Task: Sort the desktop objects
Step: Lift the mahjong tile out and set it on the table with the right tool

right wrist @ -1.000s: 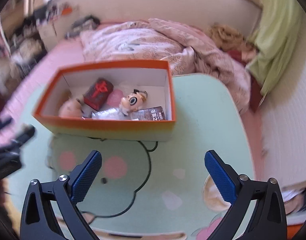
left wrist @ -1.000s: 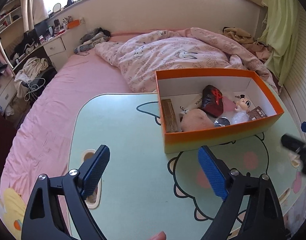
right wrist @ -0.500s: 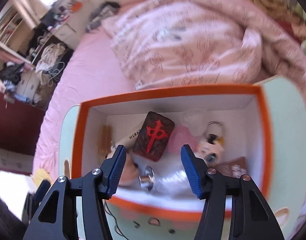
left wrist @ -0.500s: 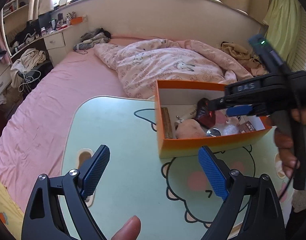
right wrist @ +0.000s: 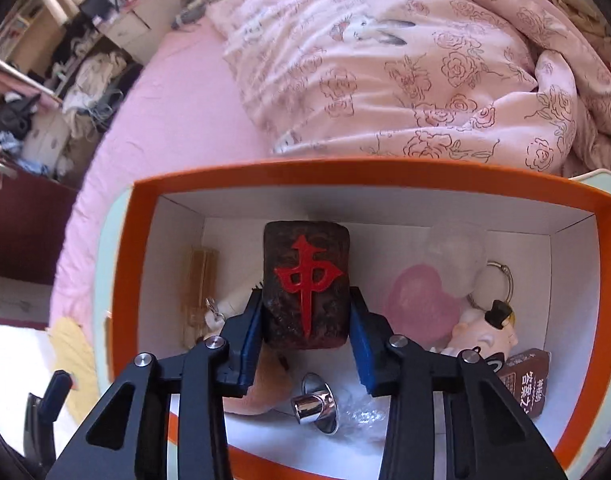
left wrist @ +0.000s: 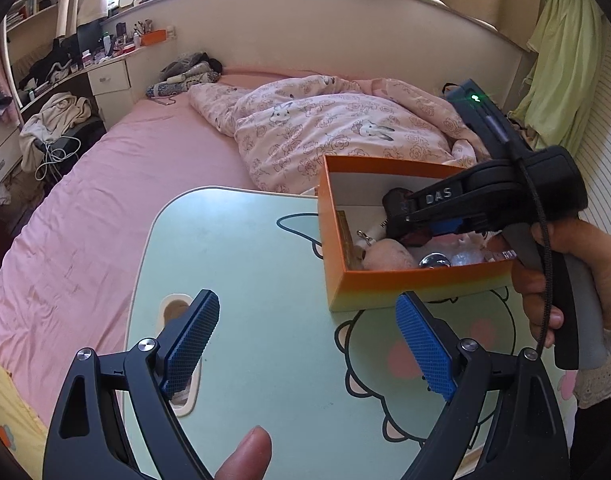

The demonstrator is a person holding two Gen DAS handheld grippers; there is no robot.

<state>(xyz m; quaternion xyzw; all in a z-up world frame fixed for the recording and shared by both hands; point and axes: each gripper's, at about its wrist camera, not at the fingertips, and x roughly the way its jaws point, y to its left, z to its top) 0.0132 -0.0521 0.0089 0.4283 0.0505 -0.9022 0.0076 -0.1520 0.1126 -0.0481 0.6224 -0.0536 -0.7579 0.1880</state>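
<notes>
Your right tool [right wrist: 307,320] reaches inside the orange box [right wrist: 345,170], its blue pads pressed against both sides of the dark mahjong tile [right wrist: 307,280] with the red character. Your left tool [left wrist: 305,344] hangs spread wide and empty over the green worktop [left wrist: 265,260], just beside the box.
</notes>
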